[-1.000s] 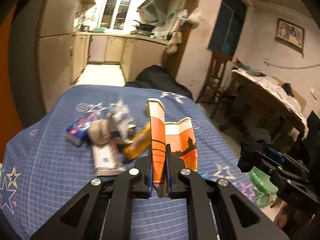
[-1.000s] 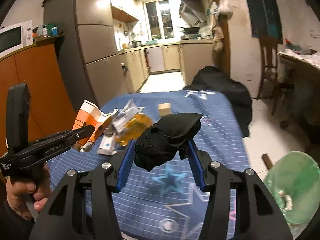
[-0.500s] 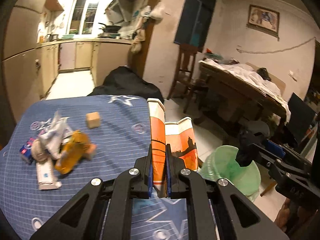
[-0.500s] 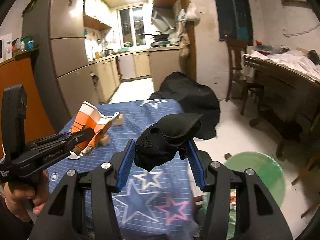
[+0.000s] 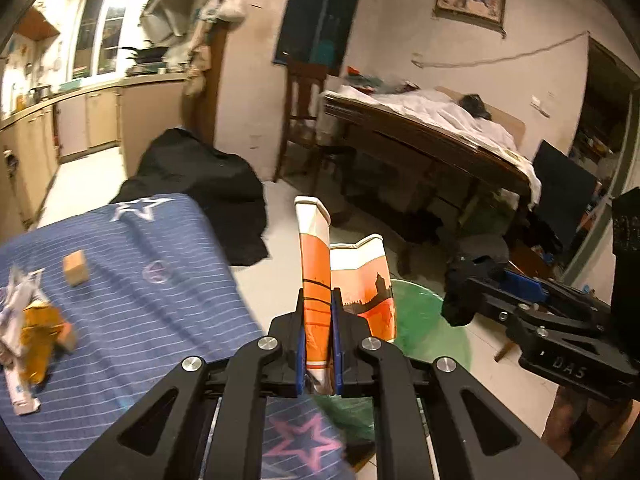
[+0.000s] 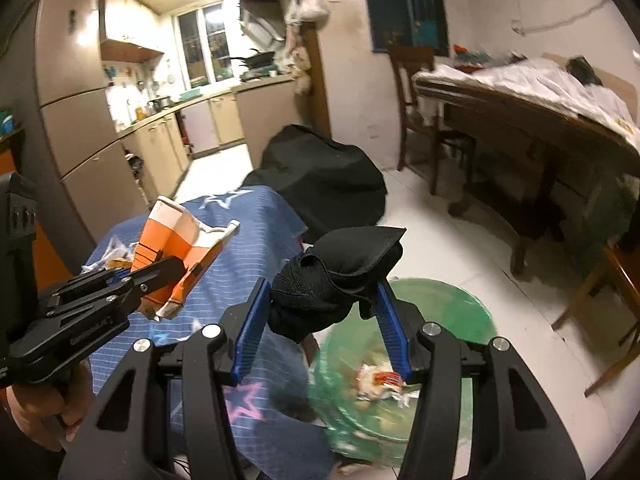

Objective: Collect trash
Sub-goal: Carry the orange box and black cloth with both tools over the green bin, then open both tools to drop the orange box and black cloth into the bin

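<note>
— Left wrist view first: what sits off to the left of the left tongs (image 5: 318,344)?

— A heap of uncollected trash (image 5: 28,328) lies on the blue starred surface (image 5: 160,304), well to the left of those tongs: crumpled white paper, a yellow wrapper, a flat white packet. A small tan block (image 5: 75,267) stands apart from the heap, farther out.

— And the tongs themselves?

— They are pressed together on a flattened orange-and-white carton (image 5: 320,292), which stands upright between the pads, off the surface and over its edge.

— Where is the bin?

— The green-lined bin (image 5: 424,320) is on the floor just beyond and to the right of the left tongs, partly hidden by the carton.

— Now the right wrist view.

— The right tongs (image 6: 324,320) pinch a bunched black cloth item (image 6: 340,272), maybe a sock or glove; I cannot tell which. The bin's mouth (image 6: 452,312) lies below and just ahead of them, with a few wrappers already inside.

— So how far along is it?

— Partway, I judge. Some trash is binned, two pieces are carried and nearly over the bin but not released, and the heap on the surface is left.
</note>
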Demonstrator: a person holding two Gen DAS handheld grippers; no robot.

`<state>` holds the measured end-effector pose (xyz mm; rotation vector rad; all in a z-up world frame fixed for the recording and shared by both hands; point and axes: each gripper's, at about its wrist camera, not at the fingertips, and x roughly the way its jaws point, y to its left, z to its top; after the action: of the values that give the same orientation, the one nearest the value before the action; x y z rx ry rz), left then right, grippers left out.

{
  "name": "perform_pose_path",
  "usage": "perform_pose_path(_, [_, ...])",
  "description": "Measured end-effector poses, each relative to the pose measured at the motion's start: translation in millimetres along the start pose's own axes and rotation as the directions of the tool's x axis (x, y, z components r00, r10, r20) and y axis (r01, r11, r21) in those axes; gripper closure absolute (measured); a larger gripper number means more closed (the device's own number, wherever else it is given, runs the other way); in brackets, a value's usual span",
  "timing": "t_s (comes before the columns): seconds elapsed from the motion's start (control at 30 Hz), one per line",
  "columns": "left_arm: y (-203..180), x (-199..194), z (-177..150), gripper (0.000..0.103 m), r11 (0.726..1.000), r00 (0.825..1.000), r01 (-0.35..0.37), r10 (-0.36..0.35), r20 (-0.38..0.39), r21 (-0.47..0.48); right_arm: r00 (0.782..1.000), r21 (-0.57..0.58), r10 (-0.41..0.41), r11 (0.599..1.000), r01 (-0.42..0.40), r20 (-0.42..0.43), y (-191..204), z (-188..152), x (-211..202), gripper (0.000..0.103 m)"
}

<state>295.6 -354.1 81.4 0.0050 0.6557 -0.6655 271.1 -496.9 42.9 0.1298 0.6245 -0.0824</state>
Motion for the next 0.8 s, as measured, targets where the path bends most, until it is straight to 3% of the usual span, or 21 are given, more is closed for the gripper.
perform_pose_path(0.23, [-44.3, 45.9, 1.7, 0.092, 0.997, 0.996, 0.059, -0.056, -0.062, 0.046, 0.998, 0.06, -0.037, 0.997, 0.04, -0.055, -41.1, -7.9, 5.8, 0.053])
perform_pose_path(0.5, [-68.5, 109.5, -3.4, 0.092, 0.99, 0.976, 0.119, -0.104, -0.192, 0.069, 0.981, 0.125, -0.026, 0.991, 0.05, -0.192, -83.9, -21.8, 29.6, 0.052])
perform_pose_path(0.8, [-78.2, 183.3, -14.3, 0.092, 0.99, 0.949, 0.107, -0.074, -0.307, 0.093, 0.949, 0.148, -0.018, 0.987, 0.068, -0.313, -110.6, -37.1, 62.3, 0.052])
